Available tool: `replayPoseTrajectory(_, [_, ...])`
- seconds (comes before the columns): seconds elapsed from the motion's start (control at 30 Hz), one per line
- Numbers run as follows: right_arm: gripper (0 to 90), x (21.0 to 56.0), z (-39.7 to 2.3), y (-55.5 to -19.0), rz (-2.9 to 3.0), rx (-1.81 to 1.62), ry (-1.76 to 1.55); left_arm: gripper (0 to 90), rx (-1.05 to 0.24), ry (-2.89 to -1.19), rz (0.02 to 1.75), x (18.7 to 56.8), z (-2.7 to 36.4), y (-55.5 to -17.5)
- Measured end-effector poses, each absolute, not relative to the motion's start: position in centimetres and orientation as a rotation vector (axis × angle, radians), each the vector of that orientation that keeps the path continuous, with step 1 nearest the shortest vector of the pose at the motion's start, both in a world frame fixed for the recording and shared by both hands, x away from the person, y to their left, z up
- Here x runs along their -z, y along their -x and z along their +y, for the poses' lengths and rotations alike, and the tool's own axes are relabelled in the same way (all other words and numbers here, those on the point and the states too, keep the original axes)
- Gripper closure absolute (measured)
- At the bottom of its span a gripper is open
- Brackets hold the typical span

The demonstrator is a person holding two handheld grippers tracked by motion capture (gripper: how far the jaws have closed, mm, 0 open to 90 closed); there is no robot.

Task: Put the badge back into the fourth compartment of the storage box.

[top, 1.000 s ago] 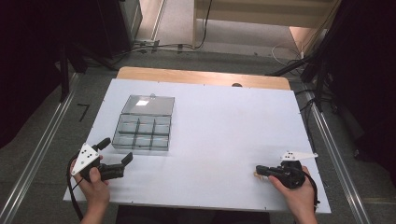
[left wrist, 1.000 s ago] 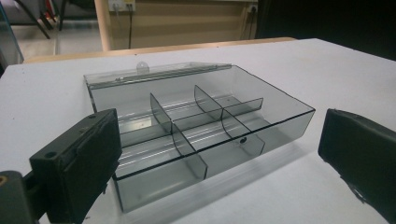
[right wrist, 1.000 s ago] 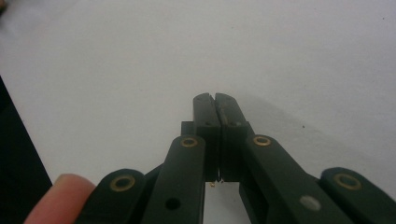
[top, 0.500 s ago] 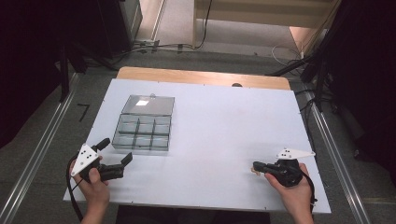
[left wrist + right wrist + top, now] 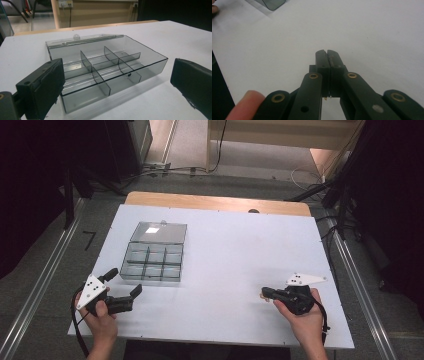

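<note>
Two grippers up: left gripper (image 5: 117, 82) open, just beside empty compartment box (image 5: 154, 257) at table (image 5: 240, 245) left-middle, right gripper (image 5: 265, 293) closed on nothing, well apart; risk of shoving box if jaws clip its wall.

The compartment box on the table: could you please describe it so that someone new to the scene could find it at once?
Start at the white table and look to its left half, just ahead of the left gripper, whose open fingers face it. There sits the compartment box, a smoky transparent tray split by dividers into small empty cells, its clear lid folded back flat behind it. It is the table's one see-through thing.
</note>
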State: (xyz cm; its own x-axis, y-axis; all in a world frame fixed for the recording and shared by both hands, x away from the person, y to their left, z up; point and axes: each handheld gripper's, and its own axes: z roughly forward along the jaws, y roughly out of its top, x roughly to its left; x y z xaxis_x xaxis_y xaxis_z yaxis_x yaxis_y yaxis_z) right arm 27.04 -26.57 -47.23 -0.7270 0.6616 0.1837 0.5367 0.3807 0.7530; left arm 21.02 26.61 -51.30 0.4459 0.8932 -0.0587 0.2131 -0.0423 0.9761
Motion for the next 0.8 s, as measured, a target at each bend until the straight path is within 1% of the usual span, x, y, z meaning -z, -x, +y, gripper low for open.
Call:
replayPoseTrajectory(0.23, [87.2,46.5,-24.4,-27.7,2.496,-1.277,-1.029,0.0,-0.739,-1.546,1.007,51.3,26.6,-21.0])
replayPoseTrajectory(0.8, [87.2,45.1,-21.5,-28.8,2.503,-1.297,-0.955,0.0,-0.740,-1.544,1.005,51.3,26.6,-21.0])
